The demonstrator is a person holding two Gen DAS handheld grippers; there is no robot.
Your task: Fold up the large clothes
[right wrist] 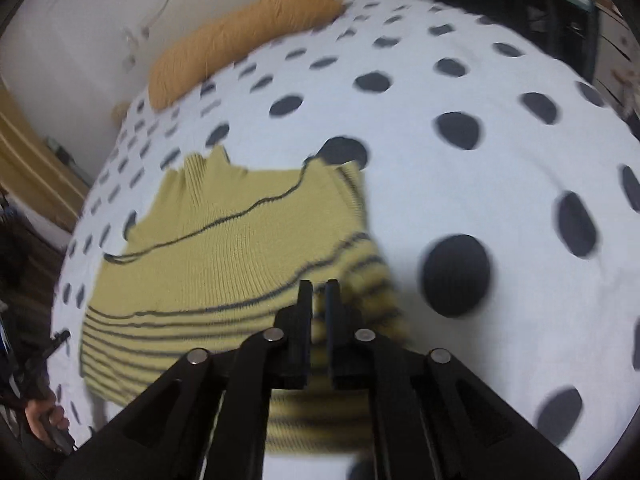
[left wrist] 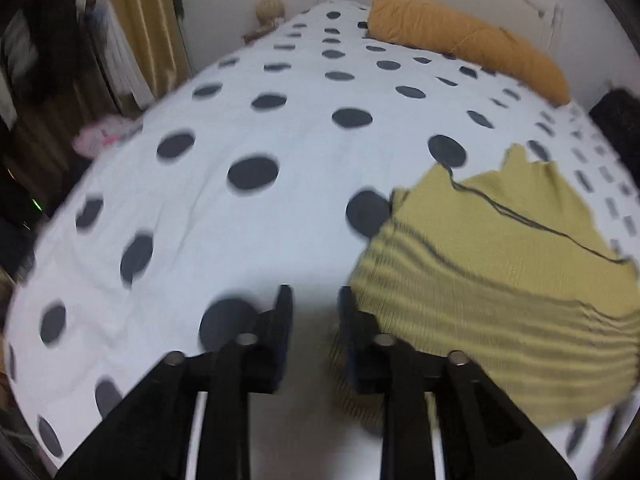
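Observation:
A yellow-green knitted sweater (left wrist: 500,260) with thin dark stripes lies folded on a bed with a white cover with dark dots (left wrist: 280,136). My left gripper (left wrist: 315,300) hovers over the cover just left of the sweater's edge, open, nothing between its fingers. In the right wrist view the sweater (right wrist: 224,248) spreads to the left and below. My right gripper (right wrist: 319,292) hangs above its striped right edge, over the dotted cover (right wrist: 500,200). Its jaws stand a narrow gap apart, and no cloth is pinched between them.
An orange pillow (left wrist: 460,40) (right wrist: 240,48) lies at the head of the bed against a white wall. A yellow curtain (left wrist: 136,20) and a pink item (left wrist: 100,136) are off the left side. Dark shelving (right wrist: 520,12) stands beyond the far corner. A person's hand (right wrist: 48,420) shows at lower left.

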